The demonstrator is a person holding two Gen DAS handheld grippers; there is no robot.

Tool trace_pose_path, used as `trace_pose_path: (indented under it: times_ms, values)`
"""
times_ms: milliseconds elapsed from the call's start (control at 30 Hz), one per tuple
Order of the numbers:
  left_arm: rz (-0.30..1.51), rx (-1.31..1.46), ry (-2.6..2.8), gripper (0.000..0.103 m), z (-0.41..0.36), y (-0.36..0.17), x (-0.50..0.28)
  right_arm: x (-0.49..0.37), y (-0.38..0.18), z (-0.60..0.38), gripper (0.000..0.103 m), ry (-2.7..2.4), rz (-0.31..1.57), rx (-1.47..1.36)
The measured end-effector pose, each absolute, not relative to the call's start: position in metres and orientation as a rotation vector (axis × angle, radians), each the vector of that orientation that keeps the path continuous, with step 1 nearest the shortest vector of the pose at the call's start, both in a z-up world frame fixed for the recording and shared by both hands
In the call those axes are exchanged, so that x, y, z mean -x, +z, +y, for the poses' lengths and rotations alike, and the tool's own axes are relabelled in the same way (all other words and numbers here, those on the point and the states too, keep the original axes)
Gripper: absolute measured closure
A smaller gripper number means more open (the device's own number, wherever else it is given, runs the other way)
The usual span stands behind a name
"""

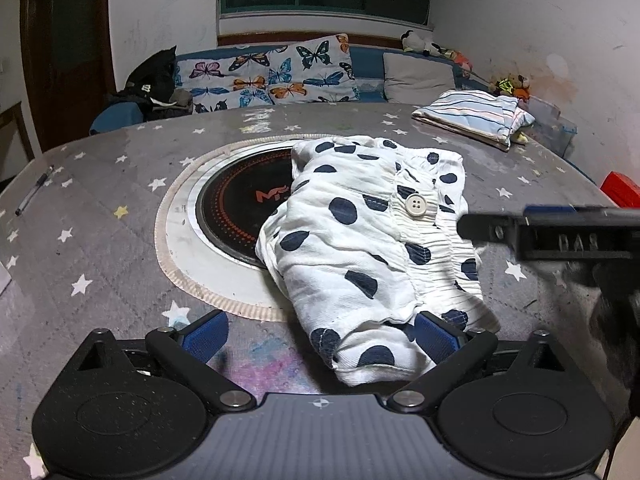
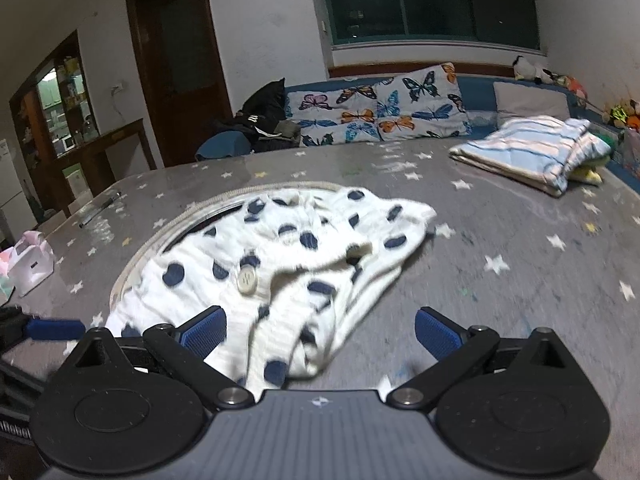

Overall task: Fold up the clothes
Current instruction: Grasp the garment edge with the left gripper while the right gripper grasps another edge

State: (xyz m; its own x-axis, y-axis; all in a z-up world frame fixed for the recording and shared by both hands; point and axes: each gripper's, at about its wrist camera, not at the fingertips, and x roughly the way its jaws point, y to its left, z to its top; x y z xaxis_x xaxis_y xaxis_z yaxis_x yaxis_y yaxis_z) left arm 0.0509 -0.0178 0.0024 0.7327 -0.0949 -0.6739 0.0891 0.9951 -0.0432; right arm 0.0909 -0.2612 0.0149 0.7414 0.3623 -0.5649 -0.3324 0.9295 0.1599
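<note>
Left wrist view: table [image 1: 100,208], grey, star-printed.
Polka-dot garment [image 1: 360,240]: crumpled, partly over round cooktop [image 1: 236,208]; long axis runs from near edge toward far side; button [image 1: 415,203] facing up.
Left gripper [image 1: 320,336]: jaws spread, holding nothing.
Right gripper [image 2: 320,332]: jaws spread, empty.
Obscured: right wrist view motion-blurred.

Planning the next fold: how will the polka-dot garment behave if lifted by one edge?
The polka-dot garment looks thin and crumpled, so it will likely droop and unfold. Its gathered waistband with the button may hang heavier. On the table cover it would probably bunch rather than slide.
</note>
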Motion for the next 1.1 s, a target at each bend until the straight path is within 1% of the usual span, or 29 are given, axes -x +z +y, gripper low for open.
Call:
trace_pose_path:
  times_ms: [67, 133, 167, 233, 267, 300, 333, 400, 433, 500, 533, 600, 633, 700, 733, 833, 867, 933, 967, 1000, 1100]
  values:
    - [0.747, 0.016, -0.102, 0.006, -0.016, 0.001, -0.053, -0.100, 0.018, -0.259, 0.007, 0.393, 0.626, -0.048]
    - [0.753, 0.024, -0.104, 0.008, -0.014, 0.000, -0.054, -0.111, 0.022, -0.256, 0.007, 0.410, 0.622, -0.048]
    - [0.757, 0.028, -0.106, 0.011, -0.013, 0.000, -0.055, -0.115, 0.023, -0.255, 0.009, 0.414, 0.620, -0.046]
    - [0.761, 0.036, -0.114, 0.013, -0.012, -0.001, -0.057, -0.128, 0.028, -0.250, 0.010, 0.428, 0.612, -0.034]
    - [0.764, 0.040, -0.118, 0.016, -0.011, -0.001, -0.057, -0.134, 0.029, -0.249, 0.012, 0.436, 0.608, -0.030]
    - [0.766, 0.043, -0.122, 0.023, -0.011, -0.001, -0.058, -0.140, 0.030, -0.247, 0.014, 0.444, 0.604, -0.025]
    - [0.769, 0.048, -0.129, 0.026, -0.011, -0.002, -0.059, -0.148, 0.031, -0.246, 0.015, 0.447, 0.609, -0.025]
    - [0.776, 0.060, -0.144, 0.037, -0.010, -0.003, -0.061, -0.163, 0.030, -0.245, 0.022, 0.451, 0.624, -0.031]
    - [0.780, 0.066, -0.152, 0.040, -0.010, -0.003, -0.062, -0.171, 0.029, -0.245, 0.023, 0.452, 0.635, -0.038]
    - [0.788, 0.077, -0.168, 0.050, -0.008, -0.004, -0.064, -0.185, 0.026, -0.246, 0.028, 0.443, 0.656, -0.055]
    - [0.788, 0.081, -0.174, 0.052, -0.008, -0.004, -0.064, -0.192, 0.024, -0.248, 0.029, 0.439, 0.666, -0.067]
    - [0.788, 0.090, -0.187, 0.062, -0.006, -0.004, -0.065, -0.203, 0.021, -0.252, 0.035, 0.436, 0.689, -0.095]
    - [0.789, 0.100, -0.193, 0.064, -0.005, -0.004, -0.065, -0.208, 0.018, -0.253, 0.036, 0.438, 0.702, -0.109]
    - [0.792, 0.115, -0.205, 0.072, -0.003, -0.005, -0.067, -0.216, 0.012, -0.256, 0.038, 0.436, 0.724, -0.131]
    - [0.792, 0.118, -0.208, 0.072, -0.002, -0.005, -0.067, -0.220, 0.010, -0.257, 0.039, 0.444, 0.737, -0.139]
    - [0.788, 0.124, -0.215, 0.078, -0.001, -0.004, -0.068, -0.228, 0.002, -0.258, 0.053, 0.471, 0.773, -0.160]
    - [0.785, 0.127, -0.217, 0.080, 0.000, -0.002, -0.068, -0.228, 0.000, -0.258, 0.060, 0.483, 0.777, -0.162]
    - [0.775, 0.131, -0.218, 0.084, 0.002, 0.001, -0.067, -0.226, -0.001, -0.258, 0.070, 0.491, 0.778, -0.159]
    - [0.771, 0.133, -0.214, 0.085, 0.003, 0.003, -0.067, -0.224, 0.000, -0.260, 0.081, 0.492, 0.776, -0.161]
    - [0.764, 0.134, -0.209, 0.087, 0.005, 0.005, -0.067, -0.221, 0.002, -0.262, 0.088, 0.495, 0.773, -0.170]
    - [0.745, 0.139, -0.199, 0.087, 0.012, 0.012, -0.065, -0.209, 0.011, -0.268, 0.095, 0.505, 0.751, -0.177]
